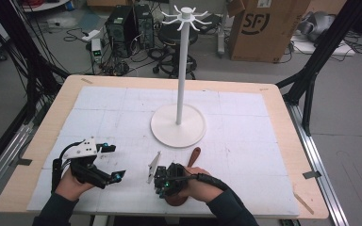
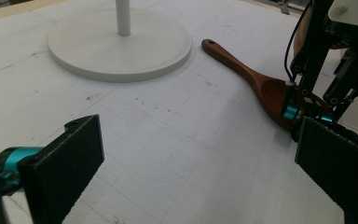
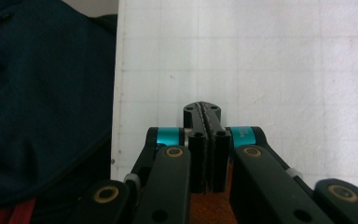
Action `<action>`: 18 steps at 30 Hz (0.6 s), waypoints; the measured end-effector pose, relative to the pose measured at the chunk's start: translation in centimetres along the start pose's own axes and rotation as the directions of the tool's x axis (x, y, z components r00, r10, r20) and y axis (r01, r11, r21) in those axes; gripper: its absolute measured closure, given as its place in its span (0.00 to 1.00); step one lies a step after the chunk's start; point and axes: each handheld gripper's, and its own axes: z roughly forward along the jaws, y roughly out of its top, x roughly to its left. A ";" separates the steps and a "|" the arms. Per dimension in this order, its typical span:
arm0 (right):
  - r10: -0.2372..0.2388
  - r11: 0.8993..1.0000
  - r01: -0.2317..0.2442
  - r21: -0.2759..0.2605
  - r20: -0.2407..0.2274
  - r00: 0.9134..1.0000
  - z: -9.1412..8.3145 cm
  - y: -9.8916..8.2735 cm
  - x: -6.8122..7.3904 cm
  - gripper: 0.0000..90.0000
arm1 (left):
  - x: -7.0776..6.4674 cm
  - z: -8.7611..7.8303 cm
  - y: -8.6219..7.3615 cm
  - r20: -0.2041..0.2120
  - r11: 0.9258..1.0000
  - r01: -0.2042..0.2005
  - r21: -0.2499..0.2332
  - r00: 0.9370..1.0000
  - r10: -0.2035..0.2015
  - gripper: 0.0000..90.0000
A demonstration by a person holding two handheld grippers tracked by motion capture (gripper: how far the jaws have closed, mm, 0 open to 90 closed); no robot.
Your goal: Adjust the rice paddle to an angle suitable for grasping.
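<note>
Spoon [image 2: 256, 79] lies flat on the white mat beside the stand base [image 2: 121, 46] — nothing hung yet. Right gripper [image 3: 207, 116], jaws pressed together with nothing between, rests over its bowl; left gripper [image 2: 191, 158] waits nearby, jaws spread — lifting and hanging remain

The wooden spoon [image 2: 254, 77] is dark reddish-brown and glossy, with a small hole at the end of its handle. It lies flat on the white gridded mat, its handle tip pointing toward the round base of the white stand and lying just beside that base without touching it. Its bowl end lies toward the near edge of the table, partly hidden in the high view [image 1: 194, 157].
</note>
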 end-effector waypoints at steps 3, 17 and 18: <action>0.001 1.000 -0.001 0.013 0.003 1.000 -0.2 -0.2 0.0 1.00 | 0.0 0.0 0.0 0.001 1.000 -0.002 0.003 1.000 0.002 0.02; 0.022 0.997 -0.026 0.067 0.049 0.999 -2.0 -2.8 0.6 0.99 | 0.0 -0.1 -0.1 -0.003 1.000 0.004 0.006 1.000 -0.004 0.02; 0.022 0.998 -0.026 0.063 0.053 0.998 -2.1 -3.0 0.5 0.99 | 0.0 -0.1 -0.1 -0.003 1.000 0.004 0.006 1.000 -0.004 0.02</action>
